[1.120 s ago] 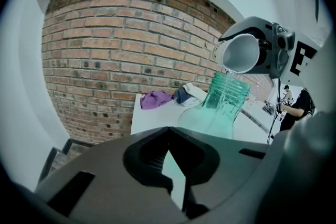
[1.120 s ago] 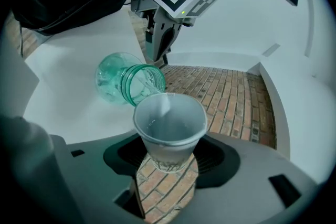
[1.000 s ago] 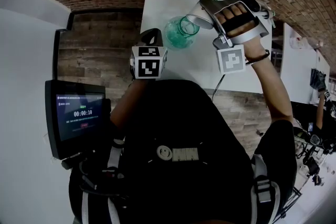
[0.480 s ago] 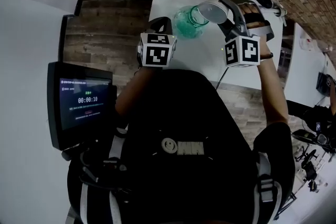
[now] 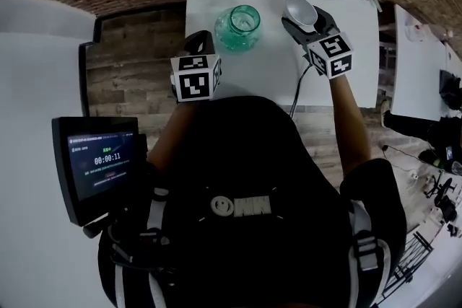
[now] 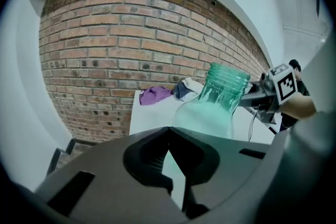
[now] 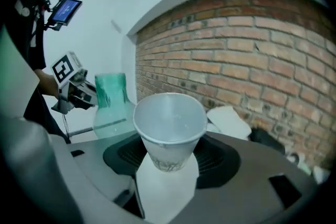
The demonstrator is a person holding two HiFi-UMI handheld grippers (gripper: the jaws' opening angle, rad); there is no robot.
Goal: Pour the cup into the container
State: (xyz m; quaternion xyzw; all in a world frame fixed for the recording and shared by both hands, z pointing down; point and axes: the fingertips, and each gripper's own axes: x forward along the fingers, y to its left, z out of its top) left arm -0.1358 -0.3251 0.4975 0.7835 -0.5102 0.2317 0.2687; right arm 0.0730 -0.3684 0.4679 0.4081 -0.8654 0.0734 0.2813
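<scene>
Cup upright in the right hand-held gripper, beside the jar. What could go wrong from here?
1. The right hand-held gripper pinches the light cup only low on its wall; it may crush or slip when set down.
2. The left hand-held gripper sits close by the unheld jar; a nudge could tip it.
</scene>
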